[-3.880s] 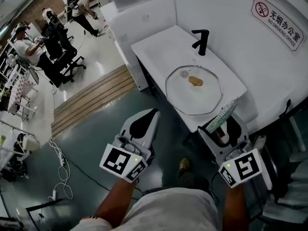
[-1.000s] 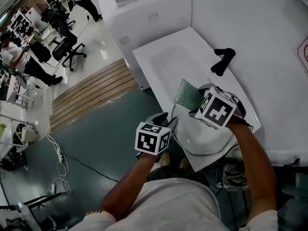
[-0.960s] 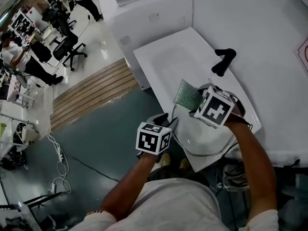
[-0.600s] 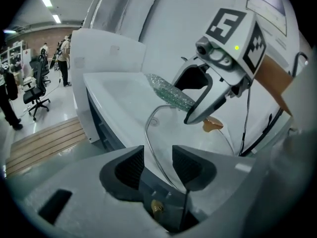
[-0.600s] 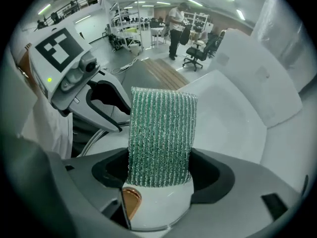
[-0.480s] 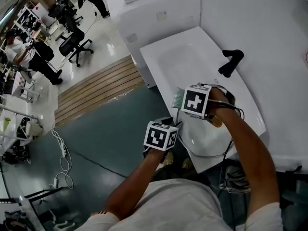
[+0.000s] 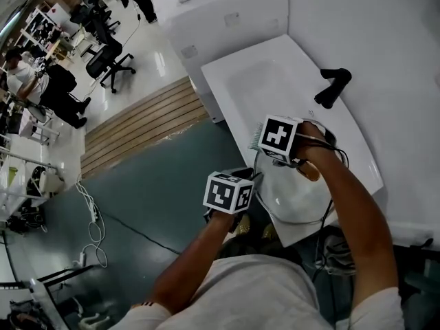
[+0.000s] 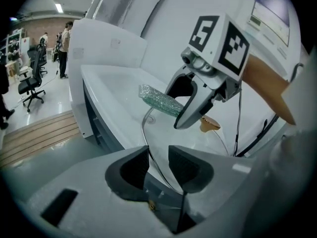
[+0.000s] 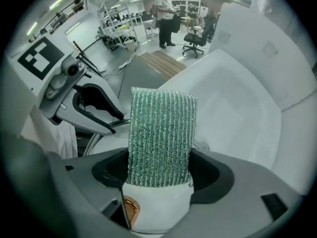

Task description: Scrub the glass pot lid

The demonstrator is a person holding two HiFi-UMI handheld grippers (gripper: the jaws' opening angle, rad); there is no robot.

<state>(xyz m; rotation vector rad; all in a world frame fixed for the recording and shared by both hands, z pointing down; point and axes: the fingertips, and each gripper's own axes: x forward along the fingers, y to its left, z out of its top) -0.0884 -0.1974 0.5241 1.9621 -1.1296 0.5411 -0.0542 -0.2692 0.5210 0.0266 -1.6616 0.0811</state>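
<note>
The glass pot lid (image 7: 297,196) lies flat on the white counter, its brown knob (image 8: 209,124) on top. My left gripper (image 7: 246,179) sits at the lid's near-left edge. In the left gripper view its jaws (image 8: 158,158) are closing with the thin metal rim (image 8: 154,166) running between the pads, and a gap shows on either side. My right gripper (image 7: 269,143) hovers over the lid's far-left part, shut on a green mesh scrub pad (image 9: 161,133) that sticks out ahead of its jaws. The pad (image 8: 159,99) hangs just above the glass.
A black faucet (image 7: 332,86) stands at the counter's far edge beside the white sink basin (image 7: 265,81). The counter ends just left of the lid, above a dark green floor (image 7: 151,184). A slatted wooden ramp (image 7: 141,124), office chairs and people are farther left.
My right gripper has swung left with the scrub pad, across the lid toward its left rim. The left gripper has stayed at the near-left rim.
</note>
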